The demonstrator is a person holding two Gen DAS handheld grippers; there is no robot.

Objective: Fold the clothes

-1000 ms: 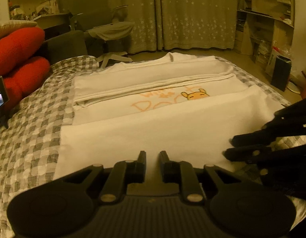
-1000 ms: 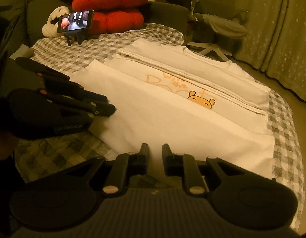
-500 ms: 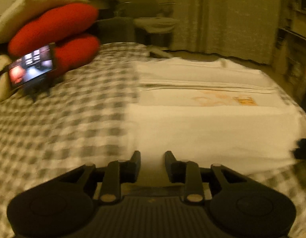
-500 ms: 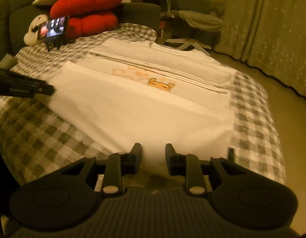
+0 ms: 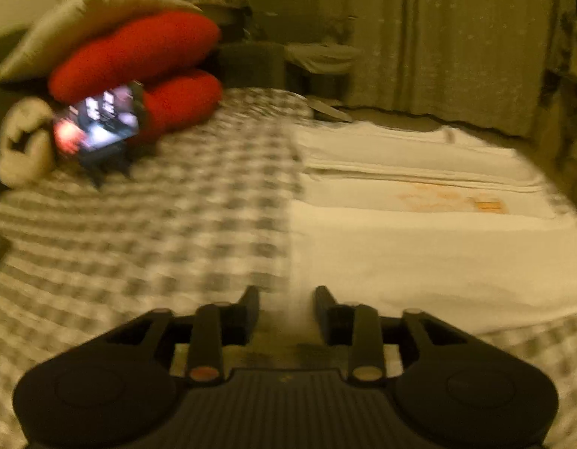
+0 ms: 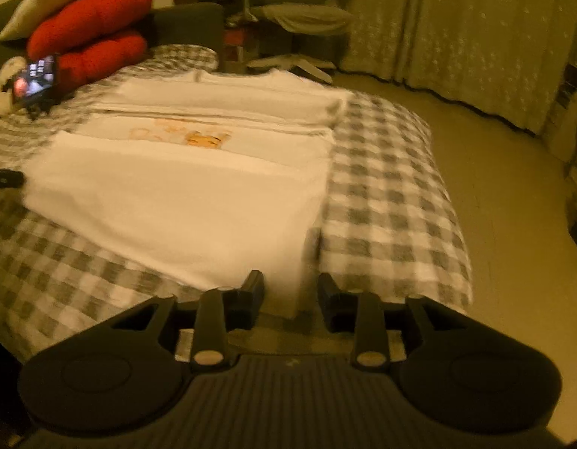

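Checked bedspread (image 6: 385, 202) under white shirt (image 6: 183, 202); curtains (image 6: 475, 18) behind.

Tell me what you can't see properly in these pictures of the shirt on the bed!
- Orange print on the white shirt: left view, smeared by motion blur, unreadable.
- Phone screen: left view, blurred.
- Shirt's near corner: right view, cut off behind the right tongs, which are opening.
- Left tongs: right view, cut off by the left edge.

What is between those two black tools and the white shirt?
Nothing visible. The left tool sits at the shirt's near left corner and the right tool at its near right corner. Both are opening, with only checked bedding around.
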